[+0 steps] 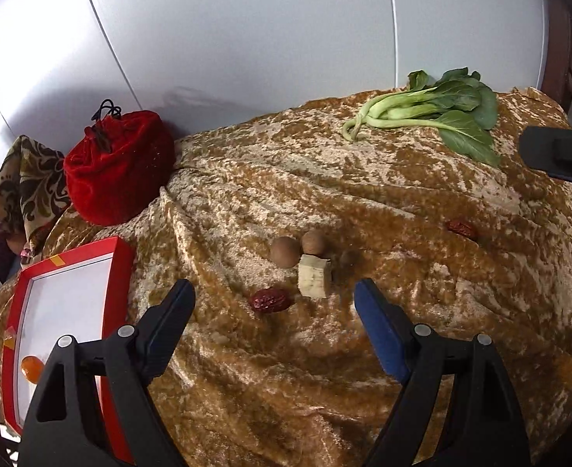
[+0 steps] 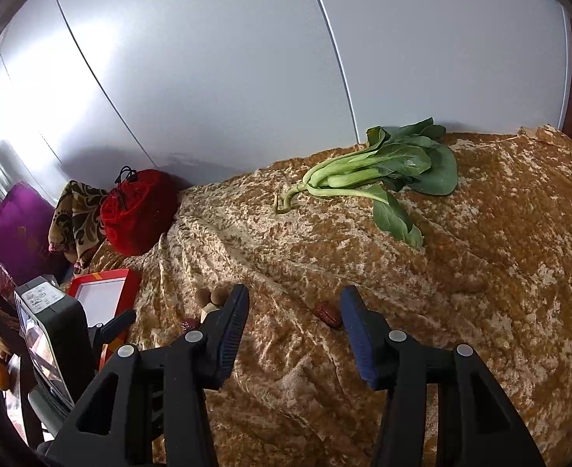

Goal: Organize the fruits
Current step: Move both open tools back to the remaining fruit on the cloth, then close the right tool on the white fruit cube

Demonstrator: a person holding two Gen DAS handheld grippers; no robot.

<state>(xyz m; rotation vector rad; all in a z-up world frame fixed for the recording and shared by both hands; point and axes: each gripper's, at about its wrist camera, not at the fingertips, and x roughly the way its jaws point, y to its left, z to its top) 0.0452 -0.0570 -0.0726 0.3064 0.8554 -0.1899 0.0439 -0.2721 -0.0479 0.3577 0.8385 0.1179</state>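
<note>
On the gold velvet cloth (image 1: 286,369) lie a red date (image 1: 269,300), two round brown longans (image 1: 285,251) and a pale cut block (image 1: 314,275). My left gripper (image 1: 274,294) is open, its jaws on either side of the date and block, a little short of them. A second red date (image 1: 461,228) lies to the right; in the right wrist view this date (image 2: 328,314) sits just ahead of my open right gripper (image 2: 293,299), close to the right finger. A red tray (image 1: 66,299) at left holds an orange fruit (image 1: 32,368).
A bok choy (image 1: 434,113) lies at the back right of the cloth. A red drawstring pouch (image 1: 118,167) and a patterned cloth (image 1: 25,186) sit at back left. A purple box (image 2: 17,229) stands far left. A grey wall is behind.
</note>
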